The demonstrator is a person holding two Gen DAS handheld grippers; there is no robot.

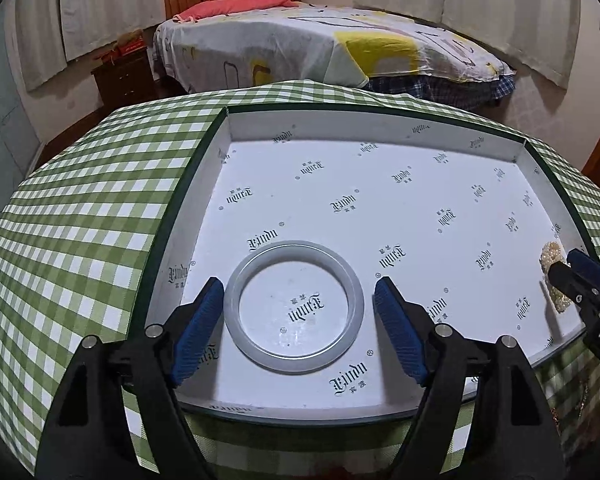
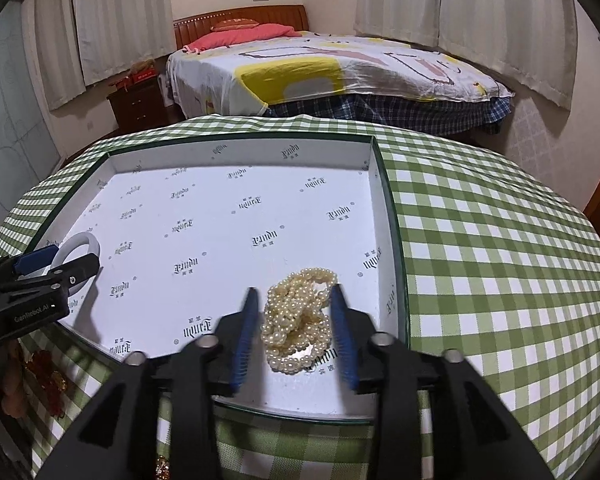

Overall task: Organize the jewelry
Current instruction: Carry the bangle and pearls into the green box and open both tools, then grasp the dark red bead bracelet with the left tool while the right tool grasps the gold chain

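Observation:
A pale translucent bangle (image 1: 296, 248) lies flat on the floor of a white printed box tray (image 1: 340, 124), near its front left. My left gripper (image 1: 299, 280) stands open around it, blue pads on either side with small gaps. A heap of cream pearl strands (image 2: 296, 320) rests at the tray's (image 2: 240, 152) front right. My right gripper (image 2: 295, 288) straddles the heap, open, the right pad close against the beads. Each gripper shows at the edge of the other's view: the right one (image 1: 568, 264) by the pearls (image 1: 552, 256), the left one (image 2: 72, 256) over the bangle (image 2: 86, 240).
The tray sits on a round table under a green checked cloth (image 1: 80, 220); its front edge overhangs the table rim. Beyond stand a bed (image 1: 300, 44) and a dark nightstand (image 1: 124, 76). A red and gold item (image 2: 44, 364) shows below the table edge at left.

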